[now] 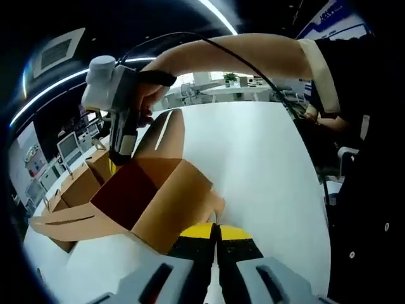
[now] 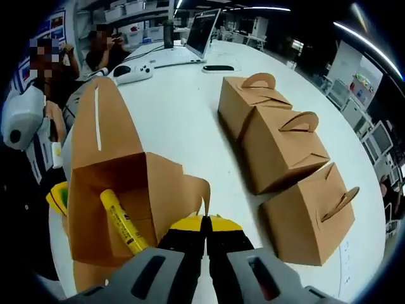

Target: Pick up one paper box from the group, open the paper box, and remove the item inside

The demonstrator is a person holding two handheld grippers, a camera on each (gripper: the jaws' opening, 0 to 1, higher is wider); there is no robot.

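An open brown paper box lies on the white table, its tall slotted flap raised. Inside rests a yellow tube-shaped item. My right gripper is shut on the box's near flap. The left gripper holds the box's left edge. In the left gripper view my left gripper is shut on a side flap of the open box, whose inside is dark red. The right gripper, held by a hand, meets the box's far rim.
Three closed handled boxes stand in a row to the right, also behind the open box. A laptop, a phone and a white controller lie at the table's far end, where people sit.
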